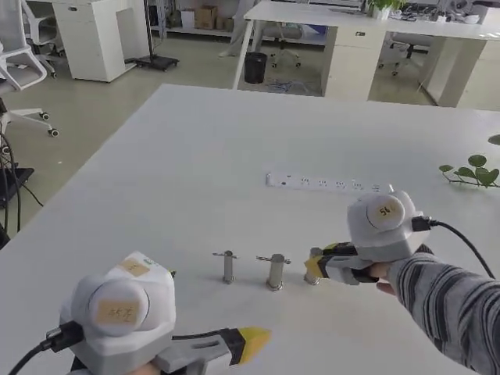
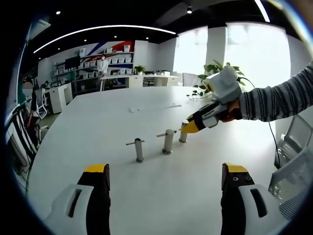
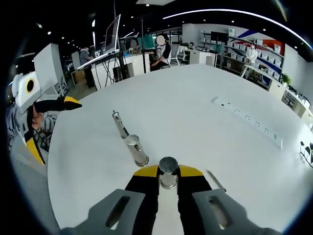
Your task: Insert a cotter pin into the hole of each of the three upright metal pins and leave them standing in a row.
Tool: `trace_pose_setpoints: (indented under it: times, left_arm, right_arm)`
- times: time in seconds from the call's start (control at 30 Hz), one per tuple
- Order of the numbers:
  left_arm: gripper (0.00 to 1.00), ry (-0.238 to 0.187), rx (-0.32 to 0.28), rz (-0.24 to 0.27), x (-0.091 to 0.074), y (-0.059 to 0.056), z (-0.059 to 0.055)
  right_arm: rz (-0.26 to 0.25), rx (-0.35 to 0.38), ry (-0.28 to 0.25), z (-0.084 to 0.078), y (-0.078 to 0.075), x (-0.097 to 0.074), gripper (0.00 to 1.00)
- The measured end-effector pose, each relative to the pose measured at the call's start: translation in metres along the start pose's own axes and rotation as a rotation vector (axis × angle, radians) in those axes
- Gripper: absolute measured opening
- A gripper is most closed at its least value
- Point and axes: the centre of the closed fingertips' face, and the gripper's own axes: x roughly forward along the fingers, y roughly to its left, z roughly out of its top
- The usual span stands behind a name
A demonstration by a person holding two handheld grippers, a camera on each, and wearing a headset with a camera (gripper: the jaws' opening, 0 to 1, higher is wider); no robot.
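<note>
Three upright metal pins stand in a row on the white table (image 1: 195,156). The left pin (image 1: 228,266) and the middle pin (image 1: 275,271) each carry a thin cotter pin crosswise near the top. My right gripper (image 1: 312,269) is shut on the right pin (image 1: 316,251), whose round top (image 3: 168,165) sits between the yellow fingertips. A thin metal piece (image 3: 215,180) shows just beside the right jaw; whether it sits in the pin I cannot tell. My left gripper (image 2: 165,171) is open, held low in front of the row with nothing in it, and its yellow tip (image 1: 251,341) points right.
A white power strip (image 1: 328,184) lies beyond the pins. Plant leaves (image 1: 473,172) reach in at the table's right edge. A black cable (image 1: 465,242) trails from the right gripper. Desks and chairs stand on the floor past the far table edge.
</note>
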Motion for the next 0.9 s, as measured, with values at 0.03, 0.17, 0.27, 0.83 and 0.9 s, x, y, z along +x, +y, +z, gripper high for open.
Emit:
trace_pose_setpoints:
  times: [0.03, 0.17, 0.27, 0.83, 0.9]
  left_arm:
    - [0.94, 0.002, 0.0, 0.001, -0.001, 0.0, 0.0]
    - [0.94, 0.002, 0.005, -0.001, -0.003, -0.002, 0.0]
    - [0.93, 0.004, 0.005, -0.001, -0.004, -0.003, -0.001]
    - [0.91, 0.015, 0.014, 0.001, -0.007, -0.01, -0.003]
    - [0.91, 0.016, 0.014, -0.001, -0.007, -0.011, -0.003]
  right_arm:
    - [0.002, 0.005, -0.003, -0.001, 0.002, -0.002, 0.08]
    - [0.008, 0.006, -0.02, -0.003, 0.011, -0.007, 0.08]
    - [0.015, -0.013, -0.023, -0.006, 0.02, -0.009, 0.08]
    - [-0.043, -0.014, -0.018, -0.023, 0.05, -0.016, 0.08]
    - [-0.056, -0.02, -0.018, -0.024, 0.051, -0.016, 0.08]
